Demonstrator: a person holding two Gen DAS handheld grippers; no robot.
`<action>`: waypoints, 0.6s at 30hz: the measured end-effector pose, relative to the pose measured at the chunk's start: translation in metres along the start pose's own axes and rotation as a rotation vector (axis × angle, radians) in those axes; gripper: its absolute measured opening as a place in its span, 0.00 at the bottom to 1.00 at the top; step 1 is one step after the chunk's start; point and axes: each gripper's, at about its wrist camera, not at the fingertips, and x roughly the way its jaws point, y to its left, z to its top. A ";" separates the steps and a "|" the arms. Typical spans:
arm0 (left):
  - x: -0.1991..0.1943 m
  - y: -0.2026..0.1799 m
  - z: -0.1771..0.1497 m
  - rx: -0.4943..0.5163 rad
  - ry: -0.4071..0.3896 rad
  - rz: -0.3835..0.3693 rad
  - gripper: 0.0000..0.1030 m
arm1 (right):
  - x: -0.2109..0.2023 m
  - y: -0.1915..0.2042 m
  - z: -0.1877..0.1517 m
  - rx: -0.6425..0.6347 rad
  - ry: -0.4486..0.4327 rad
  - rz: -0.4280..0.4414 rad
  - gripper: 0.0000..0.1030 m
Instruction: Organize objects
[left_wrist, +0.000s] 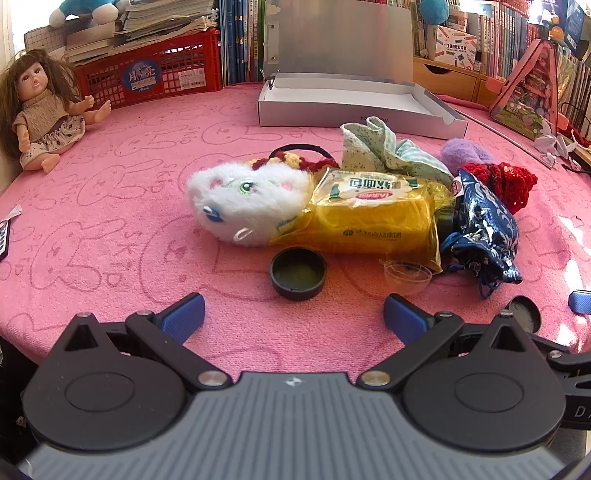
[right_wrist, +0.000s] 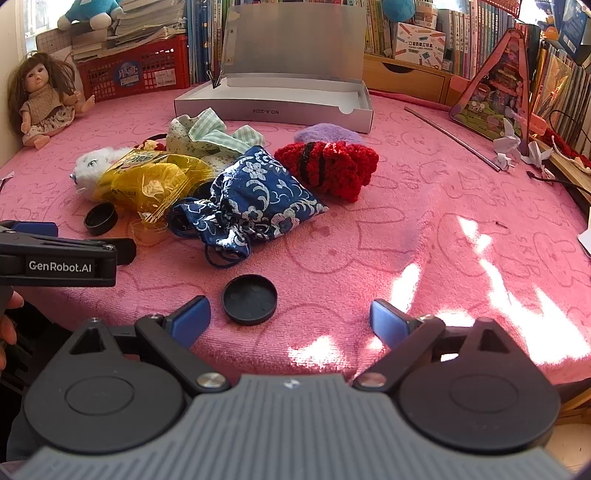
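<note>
A pile lies on the pink towel: a white plush cat (left_wrist: 243, 201), a yellow snack packet (left_wrist: 373, 218), a blue floral pouch (right_wrist: 255, 199), a red crochet piece (right_wrist: 328, 166), a green checked cloth (right_wrist: 207, 136) and a purple felt ball (left_wrist: 463, 151). An open white box (left_wrist: 354, 99) stands behind them. My left gripper (left_wrist: 293, 317) is open, just short of a black lid (left_wrist: 298, 273) and a clear cup (left_wrist: 408, 276). My right gripper (right_wrist: 290, 319) is open with a second black lid (right_wrist: 249, 299) by its left finger, untouched.
A doll (left_wrist: 44, 122) sits at the far left by a red crate (left_wrist: 155, 74) of books. Shelves of books line the back. A pink triangular box (right_wrist: 495, 88), a metal rod (right_wrist: 450, 136) and paper cranes (right_wrist: 508, 146) lie at right. The left gripper's arm (right_wrist: 59, 254) crosses the right view's left edge.
</note>
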 end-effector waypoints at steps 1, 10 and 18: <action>0.000 0.000 0.000 0.000 -0.003 0.003 1.00 | 0.000 0.000 0.000 0.000 -0.003 0.001 0.91; -0.014 -0.003 0.001 0.054 -0.091 -0.043 1.00 | -0.006 0.006 -0.002 -0.034 -0.039 0.027 0.74; -0.012 -0.006 0.000 0.057 -0.073 -0.079 0.83 | -0.009 0.011 -0.003 -0.063 -0.054 0.052 0.64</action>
